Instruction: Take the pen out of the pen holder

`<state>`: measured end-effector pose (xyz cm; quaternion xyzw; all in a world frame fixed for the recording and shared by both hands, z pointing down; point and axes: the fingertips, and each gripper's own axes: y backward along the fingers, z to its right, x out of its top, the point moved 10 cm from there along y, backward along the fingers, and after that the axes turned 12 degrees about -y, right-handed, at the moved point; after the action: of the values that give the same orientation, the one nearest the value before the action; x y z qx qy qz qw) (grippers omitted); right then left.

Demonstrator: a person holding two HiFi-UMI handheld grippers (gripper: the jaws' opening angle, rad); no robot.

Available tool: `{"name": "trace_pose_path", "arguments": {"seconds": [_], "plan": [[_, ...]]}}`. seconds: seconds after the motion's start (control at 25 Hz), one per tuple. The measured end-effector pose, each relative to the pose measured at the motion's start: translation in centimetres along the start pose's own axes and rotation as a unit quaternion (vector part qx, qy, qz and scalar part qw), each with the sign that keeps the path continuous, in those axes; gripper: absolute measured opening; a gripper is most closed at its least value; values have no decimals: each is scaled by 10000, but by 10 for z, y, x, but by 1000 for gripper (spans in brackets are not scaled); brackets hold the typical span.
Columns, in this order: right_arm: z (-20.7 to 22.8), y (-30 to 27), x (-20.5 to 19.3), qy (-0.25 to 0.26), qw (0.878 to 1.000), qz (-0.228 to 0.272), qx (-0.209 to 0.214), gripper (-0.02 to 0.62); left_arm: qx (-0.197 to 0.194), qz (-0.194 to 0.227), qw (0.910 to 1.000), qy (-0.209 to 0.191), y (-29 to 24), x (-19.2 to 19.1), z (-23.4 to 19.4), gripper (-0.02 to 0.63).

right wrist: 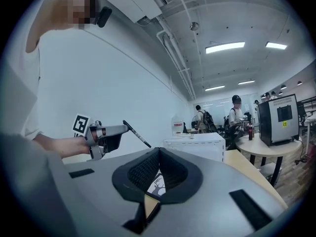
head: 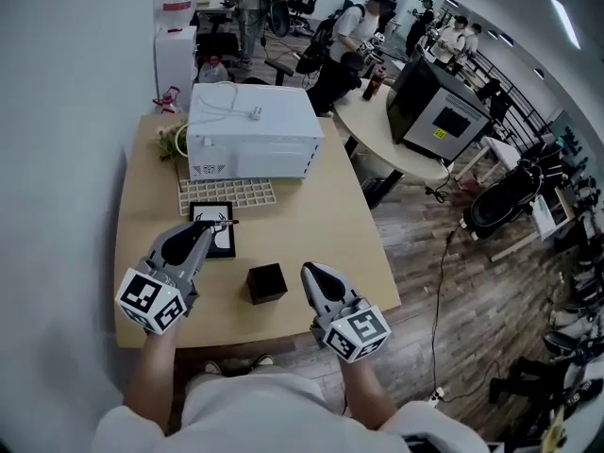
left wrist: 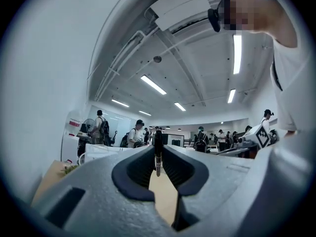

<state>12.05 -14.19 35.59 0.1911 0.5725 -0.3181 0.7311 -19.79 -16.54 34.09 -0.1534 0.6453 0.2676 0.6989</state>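
Above the table (head: 321, 217), left fingers (left wrist: 139, 169) pinch the pen (left wrist: 157, 157); right fingers (right wrist: 142, 174) are closed, empty

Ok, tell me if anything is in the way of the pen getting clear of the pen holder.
Nothing visible. The left gripper is shut on the pen, which is already out of the pen holder, to its left. The right gripper, shut and empty, sits on the holder's other side.

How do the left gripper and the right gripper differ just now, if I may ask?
The left gripper grips a black pen; the right gripper is shut on nothing. The left gripper hangs over the framed picture; the right gripper is beside the pen holder. Both point forward.
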Motion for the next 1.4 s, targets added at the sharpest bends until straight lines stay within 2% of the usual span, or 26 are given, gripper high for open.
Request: {"name": "trace_pose_path", "arguments": {"seconds": [0.2, 0.4, 0.56, 0.92, 1.4], "plan": [[2, 2, 14, 58, 9997, 202, 100, 2, 384, 351, 9986, -5, 20, 29, -7, 57], [7, 14, 30, -480, 9967, 648, 99, 2, 586, 559, 9966, -119, 46, 48, -13, 57], [5, 23, 36, -596, 9943, 881, 10, 2, 731, 658, 9950, -175, 65, 58, -17, 57], [1, 34, 23, -855, 9909, 1016, -241, 2, 1167, 753, 9901, -205, 116, 58, -28, 55], [-26, 27, 20, -825, 9899, 1095, -372, 2, 1559, 799, 9843, -221, 187, 60, -42, 55]]}}
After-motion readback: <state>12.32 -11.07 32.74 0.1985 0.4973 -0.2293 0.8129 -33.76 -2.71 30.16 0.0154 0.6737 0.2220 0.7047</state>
